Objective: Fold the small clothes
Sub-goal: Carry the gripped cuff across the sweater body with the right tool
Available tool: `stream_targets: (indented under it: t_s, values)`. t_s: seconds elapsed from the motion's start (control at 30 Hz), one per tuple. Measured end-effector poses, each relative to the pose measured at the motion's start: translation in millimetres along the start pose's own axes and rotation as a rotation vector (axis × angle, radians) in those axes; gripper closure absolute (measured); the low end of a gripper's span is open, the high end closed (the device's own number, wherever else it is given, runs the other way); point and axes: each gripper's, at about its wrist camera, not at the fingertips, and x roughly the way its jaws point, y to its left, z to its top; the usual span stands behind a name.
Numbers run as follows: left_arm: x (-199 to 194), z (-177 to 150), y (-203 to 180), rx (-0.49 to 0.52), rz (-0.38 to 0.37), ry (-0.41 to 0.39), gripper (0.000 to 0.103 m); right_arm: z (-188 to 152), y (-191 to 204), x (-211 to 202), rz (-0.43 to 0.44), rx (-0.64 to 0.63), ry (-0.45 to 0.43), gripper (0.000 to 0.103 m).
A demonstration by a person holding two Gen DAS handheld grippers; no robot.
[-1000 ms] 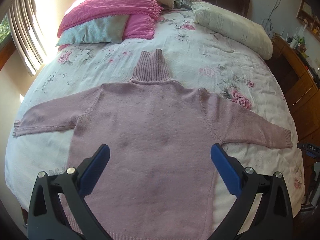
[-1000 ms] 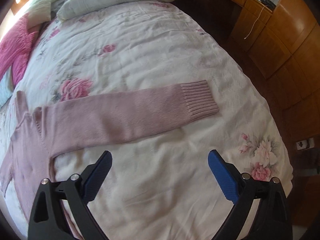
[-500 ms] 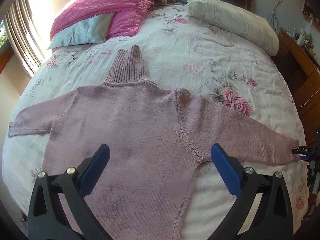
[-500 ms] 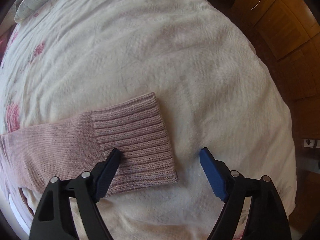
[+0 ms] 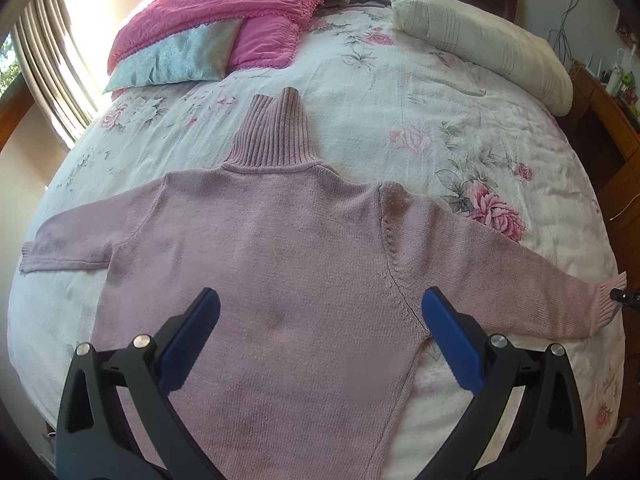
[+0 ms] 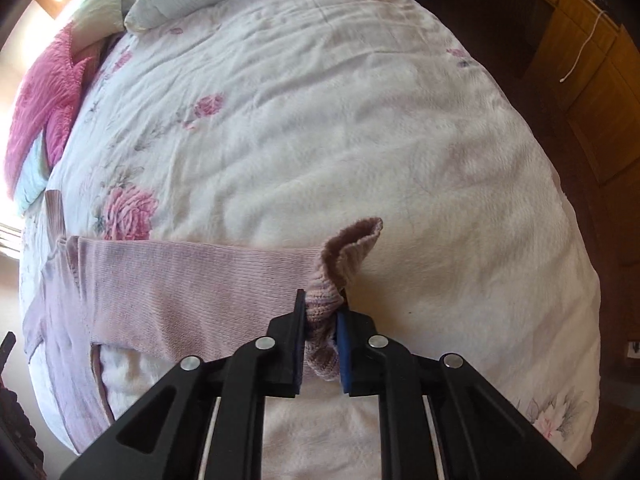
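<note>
daylight fills both views, bright and warm. in the left wrist view it enters from the striped curtained window (image 5: 48, 60) at upper left, and the wall beside it blows out to near white glare above the crinkled bright pink pillow (image 5: 212, 4). the white floral quilted bedspread (image 5: 460, 112) is evenly lit, with soft shallow shadows in its wrinkles. in the right wrist view the upper left corner washes out the same way, while the brown wooden cabinets (image 6: 592, 92) at right sit in dimmer, deeper shade. fisheye distortion bulges the bed into a dome and black vignetting darkens every corner. focus is sharp mid-frame, slightly soft towards the rims.
</note>
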Motion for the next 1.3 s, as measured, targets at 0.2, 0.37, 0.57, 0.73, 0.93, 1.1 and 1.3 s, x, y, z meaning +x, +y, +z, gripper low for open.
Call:
stream_targets:
  t_s: [0.2,0.37,0.57,0.73,0.93,1.1,1.3]
  values:
    - [10,3,22,0.024,-0.006,0.016,0.003,-8,82,5,0.059,-0.124,0.001,0.090]
    - [19,-1,46,0.028,-0.017,0.045,0.003,-20,176,13,0.205,-0.220,0.009,0.090]
    - [29,-9,65,0.022,-0.036,0.078,0.003,-32,284,43,0.323,-0.306,0.070,0.090]
    - [43,-16,69,0.030,-0.054,0.116,0.003,-44,335,82,0.308,-0.352,0.153,0.081]
    - [64,-21,56,0.027,-0.121,0.171,0.003,-43,310,61,0.401,-0.276,0.125,0.063]
    - [88,-23,8,0.031,-0.240,0.248,0.004,-53,245,36,0.334,-0.170,0.072,0.061]
    - [122,-25,-52,-0.020,-0.364,0.360,0.004,-89,181,25,0.261,-0.069,0.063,0.060]
